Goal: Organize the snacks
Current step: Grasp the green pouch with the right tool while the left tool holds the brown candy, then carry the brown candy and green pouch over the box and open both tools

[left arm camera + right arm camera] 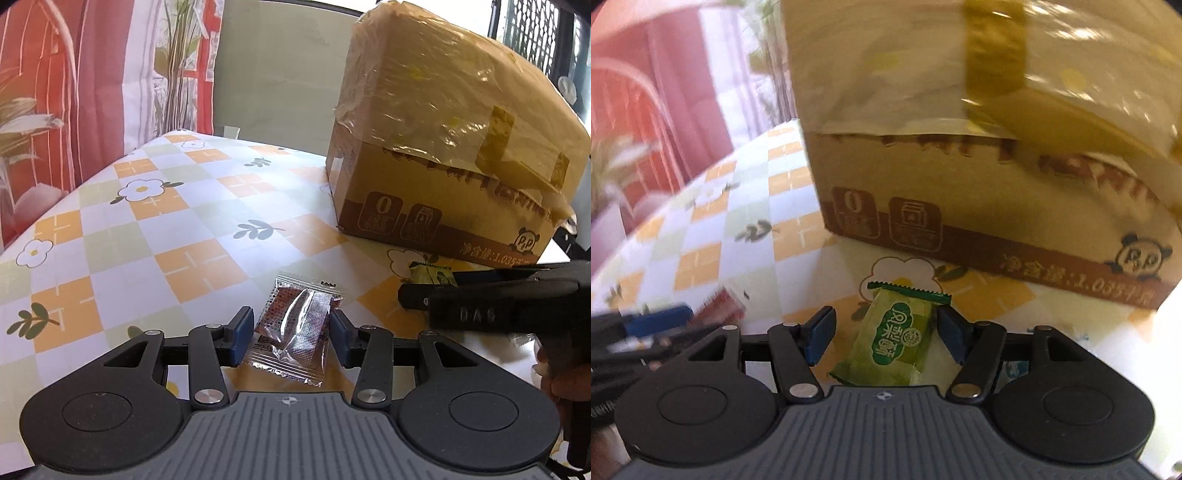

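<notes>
A brown snack packet in clear wrap (pixel 295 328) lies on the checked tablecloth between the blue pads of my left gripper (pixel 292 334); the pads sit close to its sides, with small gaps. A green snack packet (pixel 895 338) lies between the pads of my right gripper (pixel 884 332); the right pad touches it and the left pad is apart. The right gripper also shows in the left wrist view (pixel 480 299), with the green packet (pixel 430 275) at its tip. The left gripper and the brown packet show blurred at the left of the right wrist view (pixel 661 317).
A taped cardboard box (pixel 443 147) stands on the table (pixel 147 229) just behind both packets; it fills the right wrist view (pixel 979 166). A red and white floral curtain (pixel 74 92) hangs behind the table's left edge.
</notes>
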The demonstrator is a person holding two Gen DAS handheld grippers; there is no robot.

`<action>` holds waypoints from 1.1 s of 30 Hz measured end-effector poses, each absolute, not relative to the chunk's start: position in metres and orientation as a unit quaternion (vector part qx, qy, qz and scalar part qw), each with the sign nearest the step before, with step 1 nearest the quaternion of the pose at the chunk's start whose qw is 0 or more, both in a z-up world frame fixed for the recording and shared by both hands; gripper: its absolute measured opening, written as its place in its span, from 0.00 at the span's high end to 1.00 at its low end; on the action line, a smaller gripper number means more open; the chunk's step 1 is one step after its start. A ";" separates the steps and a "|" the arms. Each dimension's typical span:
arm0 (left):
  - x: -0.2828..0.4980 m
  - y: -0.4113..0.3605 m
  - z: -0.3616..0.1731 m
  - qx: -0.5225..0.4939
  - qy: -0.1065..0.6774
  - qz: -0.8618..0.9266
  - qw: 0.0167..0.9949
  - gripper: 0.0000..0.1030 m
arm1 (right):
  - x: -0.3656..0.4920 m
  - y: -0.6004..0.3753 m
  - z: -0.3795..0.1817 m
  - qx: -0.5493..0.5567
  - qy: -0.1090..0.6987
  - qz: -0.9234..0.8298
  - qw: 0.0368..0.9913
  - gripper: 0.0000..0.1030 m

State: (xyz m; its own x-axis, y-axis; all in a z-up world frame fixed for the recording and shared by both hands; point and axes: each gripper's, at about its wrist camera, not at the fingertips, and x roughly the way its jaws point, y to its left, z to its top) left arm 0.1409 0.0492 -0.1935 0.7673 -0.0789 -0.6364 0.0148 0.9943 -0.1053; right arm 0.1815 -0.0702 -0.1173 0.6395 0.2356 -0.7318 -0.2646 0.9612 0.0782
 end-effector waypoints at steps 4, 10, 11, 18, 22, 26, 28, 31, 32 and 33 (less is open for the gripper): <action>0.141 0.046 -0.193 -0.034 0.340 -0.023 0.940 0.54 | 0.167 -0.077 -0.121 -0.009 0.382 0.144 0.913 0.47; 0.138 0.048 -0.191 -0.035 0.341 -0.028 0.939 0.58 | 0.146 -0.088 -0.119 0.002 0.374 0.153 0.915 0.61; 0.138 0.049 -0.190 -0.040 0.342 -0.032 0.938 0.58 | 0.142 -0.091 -0.118 0.007 0.373 0.155 0.915 0.61; 0.130 0.044 -0.172 -0.034 0.315 -0.029 0.948 0.58 | 0.125 -0.110 -0.106 0.054 0.344 0.159 0.924 0.61; 0.128 0.038 -0.149 -0.013 0.292 -0.032 0.956 0.58 | 0.117 -0.116 -0.083 0.061 0.293 0.165 0.940 0.61; 0.134 0.033 -0.114 -0.013 0.259 -0.040 0.965 0.58 | 0.113 -0.127 -0.053 0.062 0.229 0.172 0.956 0.61; 0.139 0.027 -0.093 -0.010 0.236 -0.047 0.971 0.58 | 0.113 -0.136 -0.036 0.064 0.199 0.171 0.963 0.61; 0.150 0.012 -0.062 0.003 0.200 -0.064 0.978 0.58 | 0.116 -0.153 -0.010 0.070 0.156 0.165 0.971 0.61; 0.154 0.007 -0.053 0.005 0.189 -0.072 0.979 0.58 | 0.117 -0.159 -0.002 0.071 0.145 0.163 0.973 0.61; 0.159 0.001 -0.044 0.004 0.178 -0.086 0.980 0.58 | 0.119 -0.165 0.006 0.072 0.135 0.162 0.975 0.61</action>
